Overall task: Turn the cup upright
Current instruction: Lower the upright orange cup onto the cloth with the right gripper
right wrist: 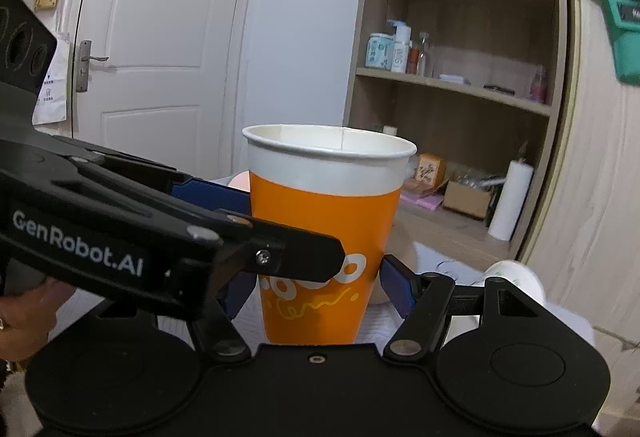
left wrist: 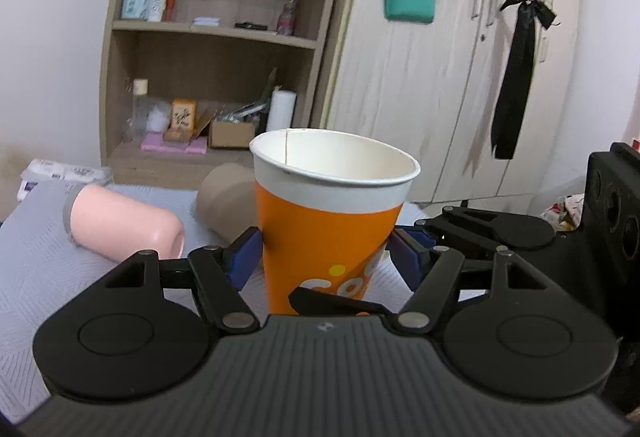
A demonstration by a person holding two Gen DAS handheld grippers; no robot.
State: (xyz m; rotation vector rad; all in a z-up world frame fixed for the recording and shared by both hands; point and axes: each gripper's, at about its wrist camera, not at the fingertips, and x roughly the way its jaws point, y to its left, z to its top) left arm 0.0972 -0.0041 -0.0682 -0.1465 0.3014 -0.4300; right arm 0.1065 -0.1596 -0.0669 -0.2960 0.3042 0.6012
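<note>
An orange paper cup (left wrist: 328,233) with a white rim stands upright, mouth up, over a pale textured table (left wrist: 48,277). My left gripper (left wrist: 326,257) has its blue pads against both sides of the cup. The cup also fills the middle of the right wrist view (right wrist: 324,237). My right gripper (right wrist: 316,285) has its blue pads at the cup's sides too, lower down. The left gripper's body (right wrist: 120,233) crosses in front of the right gripper's left finger, so contact on that side is partly hidden.
A pink cup (left wrist: 124,225) and a brown cup (left wrist: 224,197) lie on their sides on the table behind. A white cup (right wrist: 516,281) lies at the right. A wooden shelf unit (left wrist: 216,33) and wardrobe doors (left wrist: 440,77) stand behind.
</note>
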